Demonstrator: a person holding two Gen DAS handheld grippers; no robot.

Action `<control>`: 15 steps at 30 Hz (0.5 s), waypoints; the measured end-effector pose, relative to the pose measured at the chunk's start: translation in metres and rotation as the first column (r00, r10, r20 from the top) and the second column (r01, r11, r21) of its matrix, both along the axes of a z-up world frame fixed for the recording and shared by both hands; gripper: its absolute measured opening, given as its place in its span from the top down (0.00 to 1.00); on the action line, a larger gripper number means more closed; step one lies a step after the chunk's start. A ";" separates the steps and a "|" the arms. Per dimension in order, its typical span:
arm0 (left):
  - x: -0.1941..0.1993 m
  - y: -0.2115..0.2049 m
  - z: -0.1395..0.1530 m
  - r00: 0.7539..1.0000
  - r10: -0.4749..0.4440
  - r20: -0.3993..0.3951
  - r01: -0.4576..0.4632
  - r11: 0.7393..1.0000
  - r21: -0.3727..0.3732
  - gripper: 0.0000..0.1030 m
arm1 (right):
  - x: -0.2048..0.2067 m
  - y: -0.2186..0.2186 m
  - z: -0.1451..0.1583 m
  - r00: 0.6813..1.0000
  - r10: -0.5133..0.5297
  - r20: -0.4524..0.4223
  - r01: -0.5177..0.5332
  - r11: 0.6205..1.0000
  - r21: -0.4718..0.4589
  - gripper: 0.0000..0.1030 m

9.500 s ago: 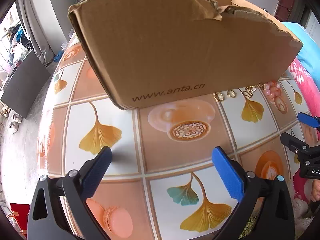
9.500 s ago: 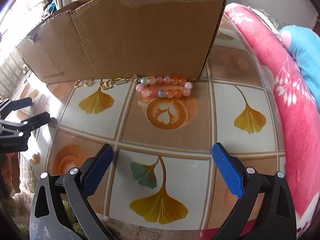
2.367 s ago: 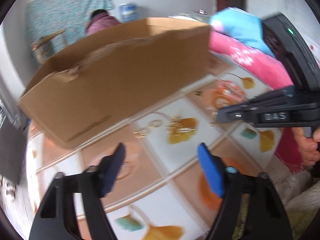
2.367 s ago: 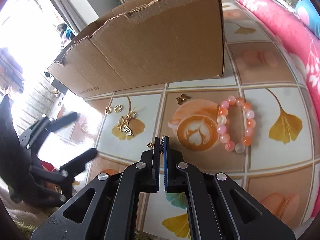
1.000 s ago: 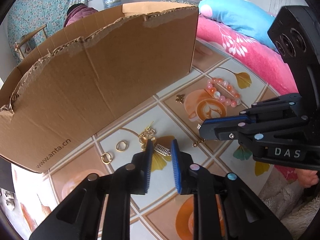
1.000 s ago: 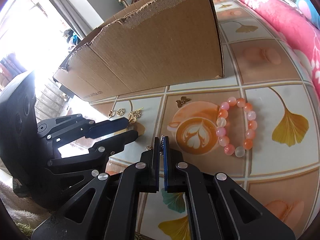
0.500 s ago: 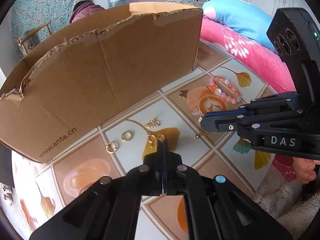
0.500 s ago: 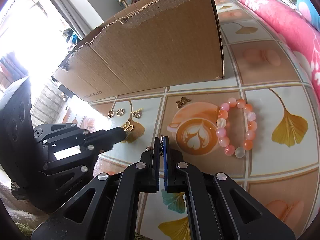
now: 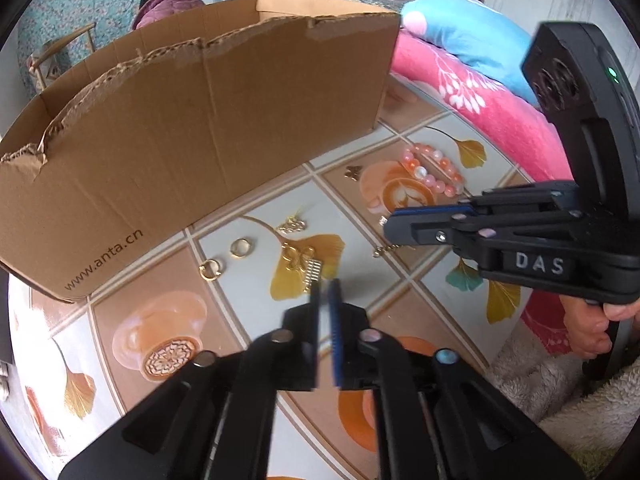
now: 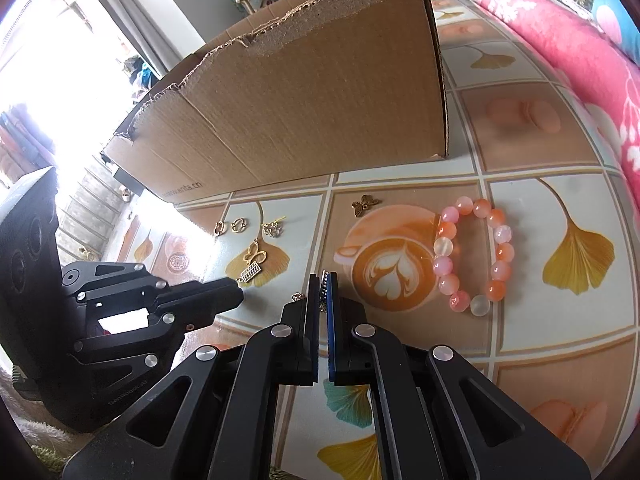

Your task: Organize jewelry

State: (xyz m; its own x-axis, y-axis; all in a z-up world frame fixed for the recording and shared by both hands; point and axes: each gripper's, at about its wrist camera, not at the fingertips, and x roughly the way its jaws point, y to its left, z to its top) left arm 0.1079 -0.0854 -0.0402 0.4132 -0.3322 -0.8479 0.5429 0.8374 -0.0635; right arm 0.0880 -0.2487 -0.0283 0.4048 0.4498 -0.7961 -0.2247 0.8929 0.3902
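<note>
Table (image 10: 520, 320): tiled ginkgo-and-coffee print, with the jewelry spread in front of the box.
Cardboard box (image 9: 200, 120): stands along the far side of the table, top open; no jewelry can be seen in it.
Right gripper (image 10: 322, 292): unchanged from half a second ago, fingers pressed together on a short gold chain (image 9: 386, 249), which hangs from the tips near the table's middle.
Left gripper (image 9: 325, 292): shut tight half a second ago, its fingers now stand slightly apart and blurred, holding nothing.
Bead bracelet (image 10: 472, 256): lies flat toward the table's right edge, where it lay a second ago.
Gold pendant (image 9: 300, 262): lies on the table just ahead of the left fingertips, nearer the near edge than a second ago and clear of the small cluster charm (image 9: 294, 225).
Hoop earrings (image 9: 240, 247): a pair, close to the box wall.
Butterfly charm (image 10: 365, 204): between box and bracelet.
Meaning: the pendant looks pulled apart from its neighbours and let go, so the pieces are being spaced out, not yet boxed.
</note>
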 end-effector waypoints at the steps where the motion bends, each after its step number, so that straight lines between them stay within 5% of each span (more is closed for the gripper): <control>1: 0.001 0.001 0.000 1.000 0.007 0.001 -0.007 1.000 -0.003 0.83 | 0.000 0.000 0.000 1.000 0.000 0.000 0.000 1.000 0.000 0.99; 7: 0.008 0.003 0.000 1.000 0.024 -0.010 -0.024 1.000 -0.019 0.80 | 0.000 0.000 -0.001 1.000 -0.002 0.000 0.002 1.000 0.001 0.99; 15: 0.006 -0.010 0.001 1.000 -0.002 0.010 0.001 0.997 0.079 0.85 | 0.000 -0.002 -0.002 1.000 -0.004 -0.001 0.004 1.000 0.011 0.99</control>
State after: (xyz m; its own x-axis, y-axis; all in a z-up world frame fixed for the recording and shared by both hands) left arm 0.1143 -0.0955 -0.0388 0.4211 -0.2651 -0.8674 0.5446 0.8386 0.0081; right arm 0.0883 -0.2508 -0.0303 0.4063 0.4566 -0.7915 -0.2208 0.8896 0.3999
